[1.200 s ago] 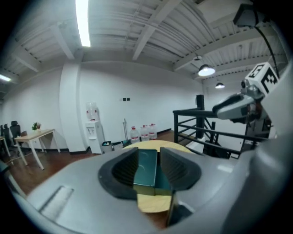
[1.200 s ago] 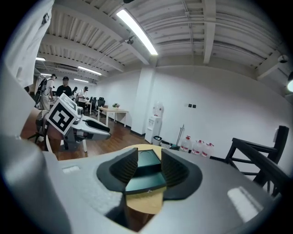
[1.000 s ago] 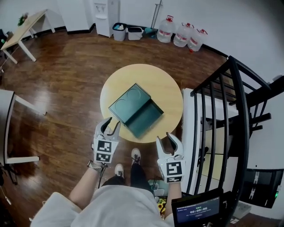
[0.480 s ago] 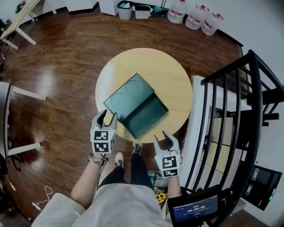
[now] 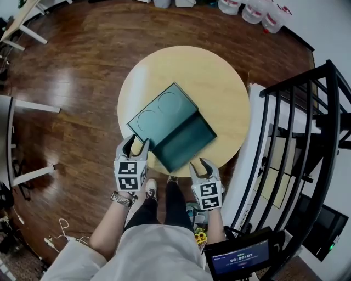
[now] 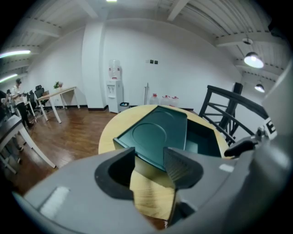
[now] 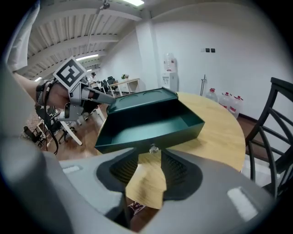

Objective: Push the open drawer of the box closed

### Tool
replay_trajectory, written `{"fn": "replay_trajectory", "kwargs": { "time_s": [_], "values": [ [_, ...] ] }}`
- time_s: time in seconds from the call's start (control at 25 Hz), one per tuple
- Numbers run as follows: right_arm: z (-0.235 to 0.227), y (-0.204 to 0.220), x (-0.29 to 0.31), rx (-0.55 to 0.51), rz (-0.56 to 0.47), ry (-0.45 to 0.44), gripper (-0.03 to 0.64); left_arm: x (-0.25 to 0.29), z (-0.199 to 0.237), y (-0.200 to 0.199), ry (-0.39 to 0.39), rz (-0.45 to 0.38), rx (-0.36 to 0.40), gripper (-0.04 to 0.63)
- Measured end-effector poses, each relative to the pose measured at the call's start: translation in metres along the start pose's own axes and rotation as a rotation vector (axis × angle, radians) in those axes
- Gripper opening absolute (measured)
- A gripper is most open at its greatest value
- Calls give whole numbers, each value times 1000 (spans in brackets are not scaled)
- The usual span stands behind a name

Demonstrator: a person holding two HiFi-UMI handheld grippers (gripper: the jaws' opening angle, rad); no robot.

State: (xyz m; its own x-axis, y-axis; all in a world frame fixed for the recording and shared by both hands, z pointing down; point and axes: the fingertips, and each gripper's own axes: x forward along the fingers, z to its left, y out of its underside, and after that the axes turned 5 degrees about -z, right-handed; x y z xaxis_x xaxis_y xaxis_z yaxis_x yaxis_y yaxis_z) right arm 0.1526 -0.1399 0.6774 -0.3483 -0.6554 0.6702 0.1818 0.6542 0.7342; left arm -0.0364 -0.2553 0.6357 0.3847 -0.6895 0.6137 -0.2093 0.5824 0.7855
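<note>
The box is dark green and lies flat on a round wooden table; its drawer stands pulled well out of the box's side nearest the person, with a small pale knob on the drawer's front. The left gripper hovers off the box's near left corner, just short of it; its jaws are opening, released, with nothing between them, and only the table's edge and the box's corner show through the gap. The right gripper is beside the box at the drawer's front; its jaws stand apart and grasp nothing; the knob sits just past their tips, in line with the gap. A black railing stands to the right of the box; water bottles stand far beyond it.
</note>
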Motion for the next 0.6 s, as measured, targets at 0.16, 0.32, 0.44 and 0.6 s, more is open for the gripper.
{"fn": "replay_trajectory", "kwargs": {
  "time_s": [0.16, 0.32, 0.44, 0.6],
  "values": [
    [1, 7, 14, 6, 41, -19, 151, -4, 3, 2, -20, 4, -4, 209],
    [2, 4, 22, -11, 63, -33, 150, -5, 3, 2, -29, 6, -15, 209],
    [4, 3, 25, -26, 64, -36, 139, -7, 4, 2, -35, 2, -22, 209],
    [3, -1, 26, -54, 56, -27, 81, -8, 4, 3, -36, 4, -29, 207]
  ]
}}
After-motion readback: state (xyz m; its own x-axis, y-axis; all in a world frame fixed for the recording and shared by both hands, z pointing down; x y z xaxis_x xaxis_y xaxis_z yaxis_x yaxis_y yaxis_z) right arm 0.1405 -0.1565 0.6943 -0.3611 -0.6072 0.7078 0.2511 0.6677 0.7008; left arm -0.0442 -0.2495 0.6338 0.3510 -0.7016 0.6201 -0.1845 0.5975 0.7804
